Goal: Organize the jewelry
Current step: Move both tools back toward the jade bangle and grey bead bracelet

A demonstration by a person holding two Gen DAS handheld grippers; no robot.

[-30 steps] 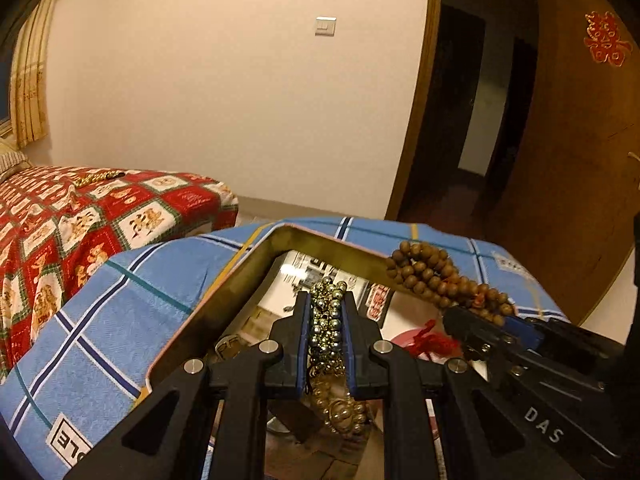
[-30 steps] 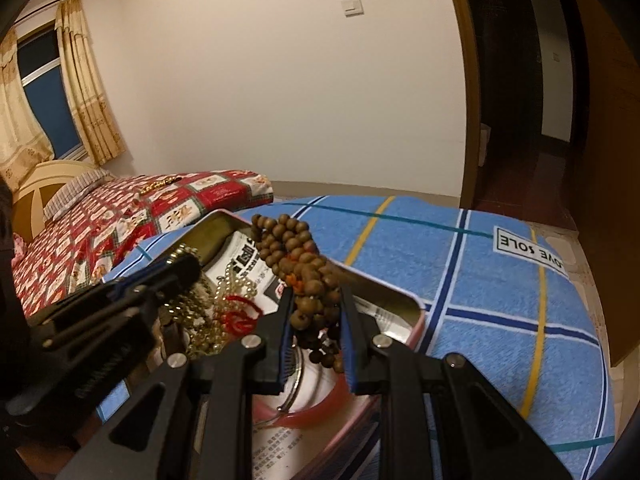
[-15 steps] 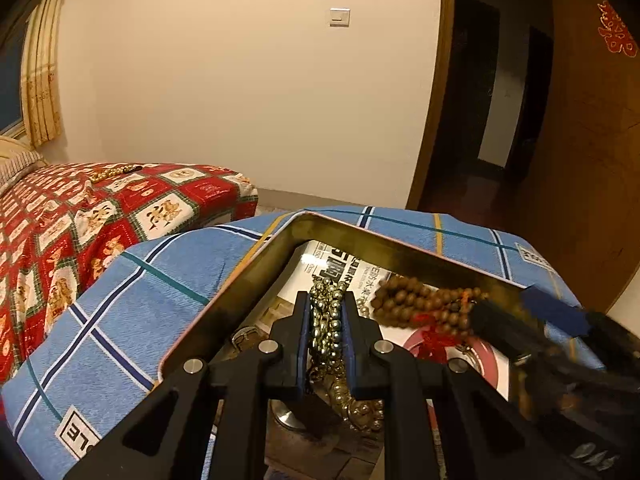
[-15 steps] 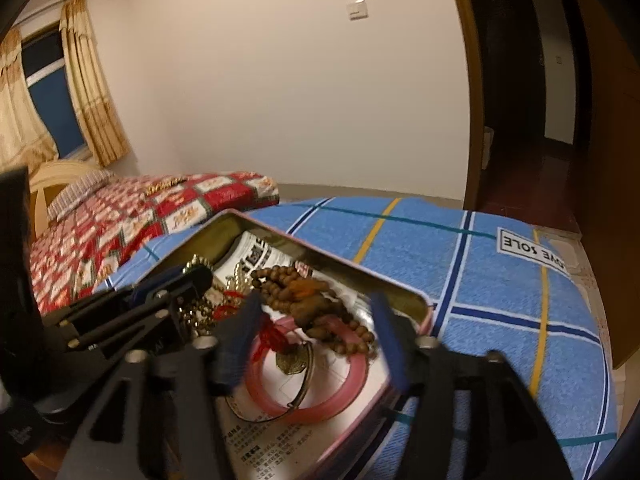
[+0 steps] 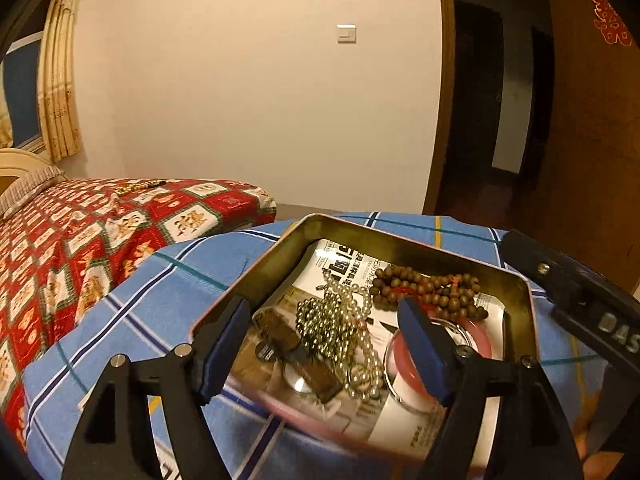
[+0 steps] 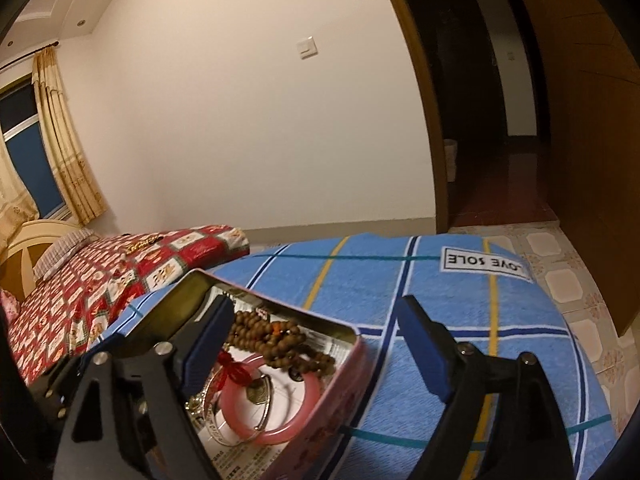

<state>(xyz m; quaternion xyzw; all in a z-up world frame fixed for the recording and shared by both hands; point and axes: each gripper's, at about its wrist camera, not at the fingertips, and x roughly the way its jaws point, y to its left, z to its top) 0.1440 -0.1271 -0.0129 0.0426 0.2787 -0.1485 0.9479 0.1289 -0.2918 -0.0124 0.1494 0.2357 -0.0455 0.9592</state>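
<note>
Jewelry lies gathered in the open tin, which sits on the blue plaid cloth over the tabletop, so everything you need is corralled in one shallow container. Your left tool is spreading its jaws; the metal ball chain lies below and between them, untouched by either pad, piled loosely on the printed paper lining the tin. Your right tool is opening too, with nothing pinched: the wooden bead strand rests along the tin's far side and the pink bangle lies flat nearer you, with a silver ring overlapping it. A red tassel sits among them. Both strands rest free of the tools, which suggests each was meant to settle in its own part of the tin, beads far right, chain left of centre. Judging by that, your next concern is keeping the chain from tangling with the pearl-like strand beside it.
</note>
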